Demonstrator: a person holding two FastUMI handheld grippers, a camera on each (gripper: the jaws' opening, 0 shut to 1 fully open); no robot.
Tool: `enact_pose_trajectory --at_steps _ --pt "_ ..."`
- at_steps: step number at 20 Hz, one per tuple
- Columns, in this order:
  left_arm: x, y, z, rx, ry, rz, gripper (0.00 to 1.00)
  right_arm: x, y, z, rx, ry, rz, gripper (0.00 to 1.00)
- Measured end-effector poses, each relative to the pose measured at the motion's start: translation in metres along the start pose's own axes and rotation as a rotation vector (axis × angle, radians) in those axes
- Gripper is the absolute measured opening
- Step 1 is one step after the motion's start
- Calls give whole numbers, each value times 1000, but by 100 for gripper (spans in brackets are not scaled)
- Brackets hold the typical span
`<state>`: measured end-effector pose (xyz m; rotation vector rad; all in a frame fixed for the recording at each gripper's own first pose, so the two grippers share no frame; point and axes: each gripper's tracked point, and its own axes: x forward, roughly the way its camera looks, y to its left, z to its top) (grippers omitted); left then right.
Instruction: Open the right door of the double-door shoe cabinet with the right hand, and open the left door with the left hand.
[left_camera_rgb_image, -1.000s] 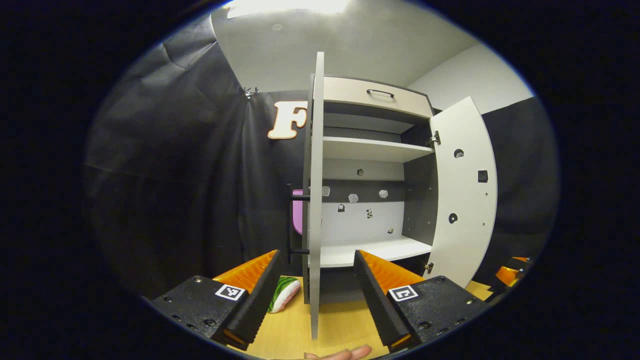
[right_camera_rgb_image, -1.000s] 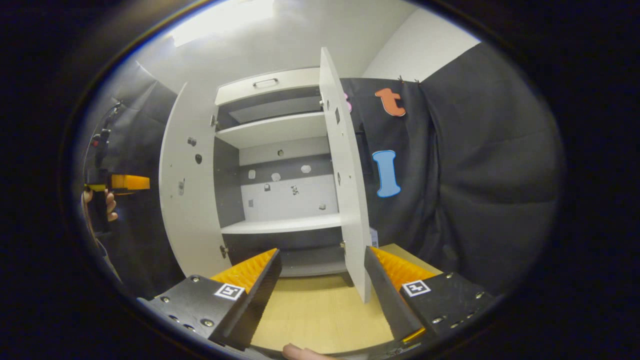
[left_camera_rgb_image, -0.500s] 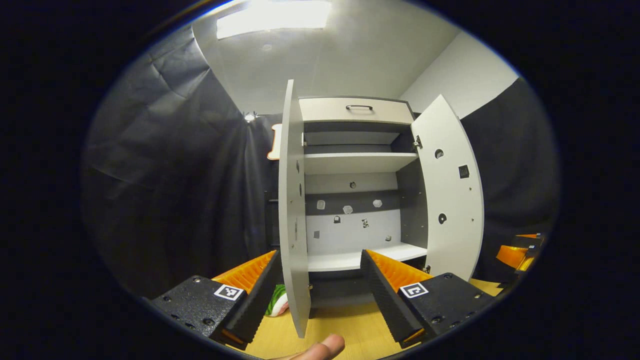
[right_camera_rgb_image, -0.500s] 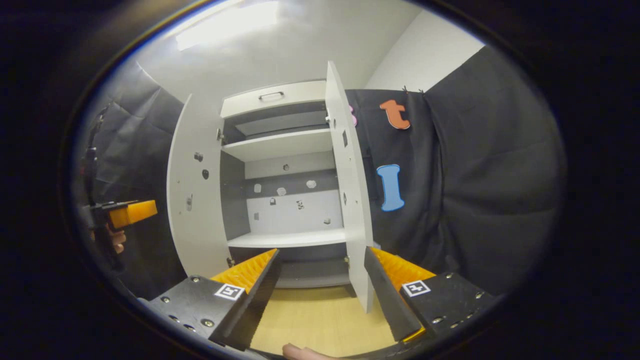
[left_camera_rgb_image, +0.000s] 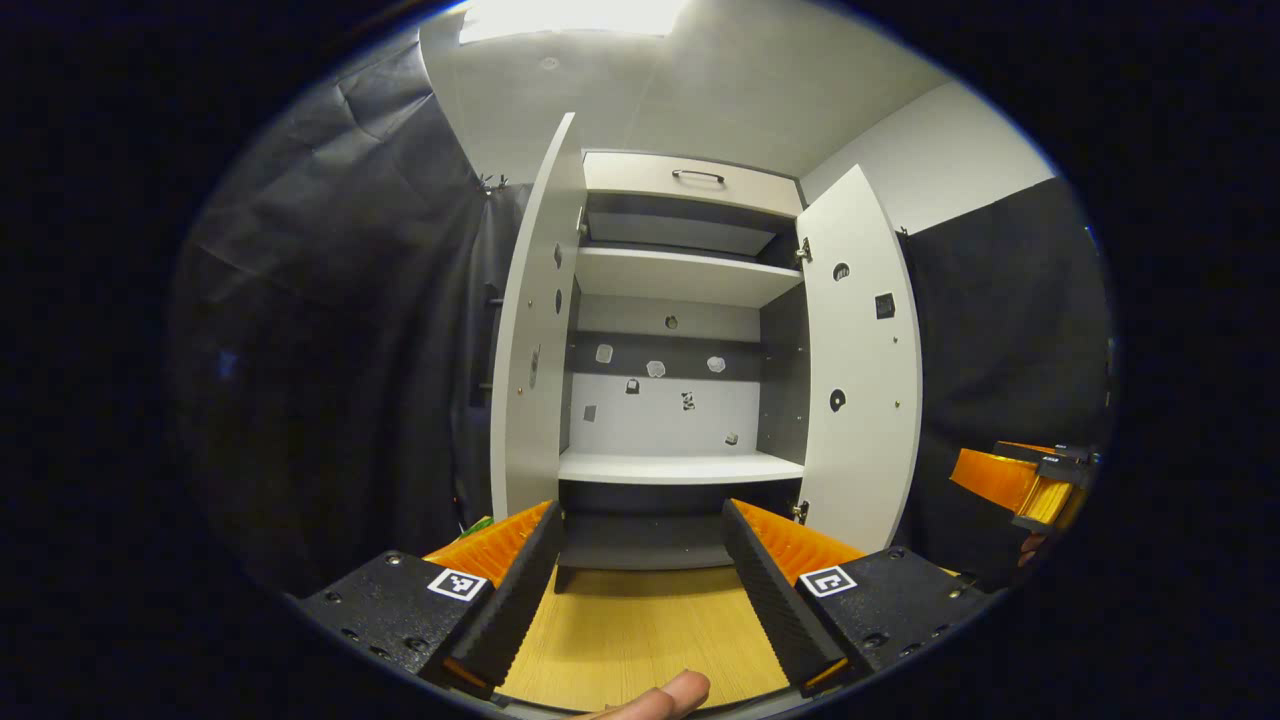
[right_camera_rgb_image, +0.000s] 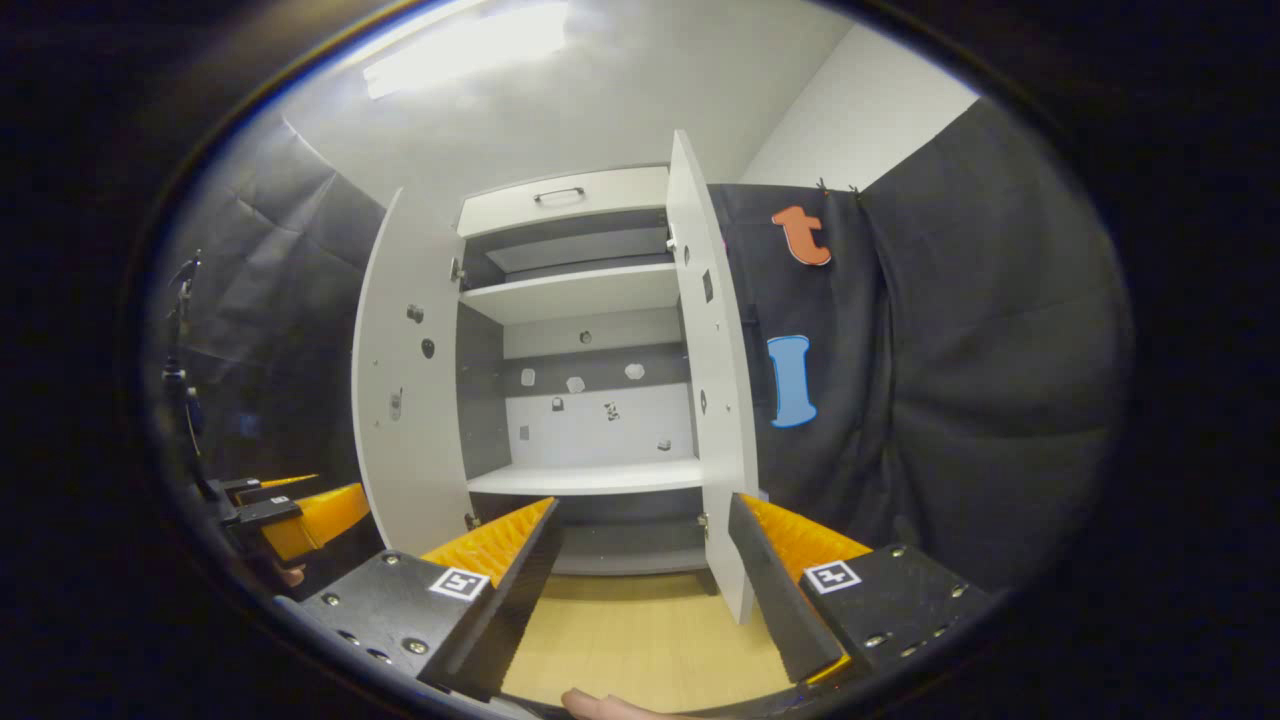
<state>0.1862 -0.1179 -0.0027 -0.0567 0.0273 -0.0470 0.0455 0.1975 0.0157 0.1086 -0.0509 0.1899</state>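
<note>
The left gripper (left_camera_rgb_image: 640, 585) points straight ahead with its two fingers spread wide and nothing between them; a fingertip (left_camera_rgb_image: 672, 692) of the holding hand shows below them. The right gripper (right_camera_rgb_image: 640, 580) is likewise level, jaws wide apart and empty, with a fingertip (right_camera_rgb_image: 590, 705) under it. Each gripper also appears off to the side in the other's view.

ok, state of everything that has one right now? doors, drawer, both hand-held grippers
White left door of the shoe cabinet: swung open.
White right door of the shoe cabinet: swung open.
Top drawer with dark handle: closed.
White shelves inside: bare.
Left hand-held gripper: open, holding nothing.
Right hand-held gripper: open, holding nothing.
</note>
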Motion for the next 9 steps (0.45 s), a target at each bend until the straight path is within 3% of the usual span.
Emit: enact_pose_trajectory --at_steps 2,3,4,5,6,9 --pt "0 -2 -7 -6 29 -7 98 0 -2 -4 -8 8 -4 94" --pt "-2 -2 -10 -10 44 -4 97 -1 -3 -4 -9 7 -7 99" --pt "-2 -1 -10 -10 46 0 96 0 -3 -2 -12 3 -7 94" --pt "-1 -1 -10 -7 45 0 97 -1 -3 0 -15 -3 -7 99" --pt "0 0 -9 -2 44 1 96 -3 -4 1 -16 -7 -7 94" --pt "3 -2 -6 16 24 -9 97 -7 0 1 -28 -16 3 98"
